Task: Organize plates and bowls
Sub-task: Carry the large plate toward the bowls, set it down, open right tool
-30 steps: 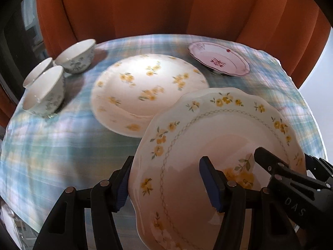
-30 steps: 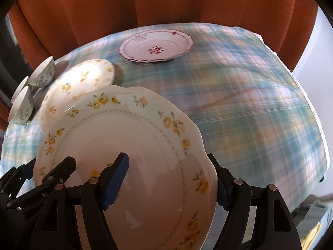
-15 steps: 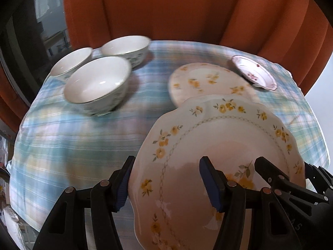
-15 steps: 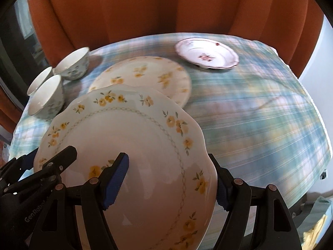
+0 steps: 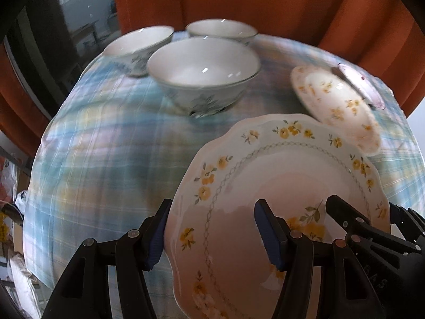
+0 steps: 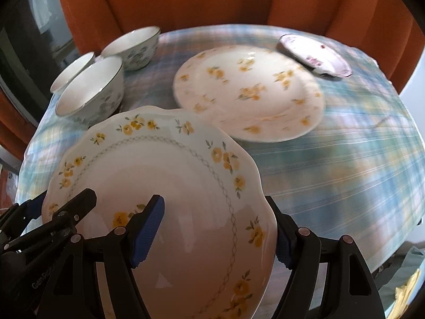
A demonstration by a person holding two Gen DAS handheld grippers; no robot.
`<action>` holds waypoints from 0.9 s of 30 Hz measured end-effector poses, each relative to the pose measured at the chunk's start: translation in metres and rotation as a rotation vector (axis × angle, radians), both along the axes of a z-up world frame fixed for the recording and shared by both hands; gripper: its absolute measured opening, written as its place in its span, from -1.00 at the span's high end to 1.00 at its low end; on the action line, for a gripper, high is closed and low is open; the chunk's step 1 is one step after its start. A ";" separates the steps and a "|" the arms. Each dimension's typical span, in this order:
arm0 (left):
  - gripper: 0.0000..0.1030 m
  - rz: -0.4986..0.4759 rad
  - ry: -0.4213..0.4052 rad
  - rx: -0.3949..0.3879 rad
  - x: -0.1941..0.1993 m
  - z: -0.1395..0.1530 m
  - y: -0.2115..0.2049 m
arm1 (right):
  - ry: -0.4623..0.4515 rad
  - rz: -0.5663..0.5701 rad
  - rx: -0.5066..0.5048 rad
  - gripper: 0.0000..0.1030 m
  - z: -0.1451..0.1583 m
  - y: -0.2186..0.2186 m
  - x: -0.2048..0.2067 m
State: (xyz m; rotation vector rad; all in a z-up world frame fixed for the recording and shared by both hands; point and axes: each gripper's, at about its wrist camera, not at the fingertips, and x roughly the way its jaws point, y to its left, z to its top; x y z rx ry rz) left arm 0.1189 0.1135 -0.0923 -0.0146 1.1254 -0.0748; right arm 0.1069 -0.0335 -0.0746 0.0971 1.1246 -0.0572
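Two grippers share one load: the left gripper (image 5: 209, 235) and the right gripper (image 6: 217, 235) each have their jaws closed over opposite edges of the scalloped white china plate with a yellow-flower border (image 6: 159, 186), which hangs tilted above the near side of the worktop covered in a blue plaid cloth (image 5: 106, 159), low in both frames.

Judging from the task, the step in hand is stacking it on the round white plate scattered with yellow flowers (image 6: 249, 93), centre of the right view. To do it well, level the plate first, move both hands at one pace so neither rim slips, centre it over the resting plate, then lower until china meets china before letting go.

Count, left to right: three white bowls with blue floral outsides, grouped at upper left, the nearest (image 5: 203, 73) largest in the left view; three plates, namely the held one, the flowered one, and a small white plate with pink markings (image 6: 314, 54) at upper right.
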 end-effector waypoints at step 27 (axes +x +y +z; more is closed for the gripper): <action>-0.54 0.039 0.077 -0.031 0.005 0.014 0.017 | 0.054 0.022 0.007 -0.52 0.013 0.009 0.016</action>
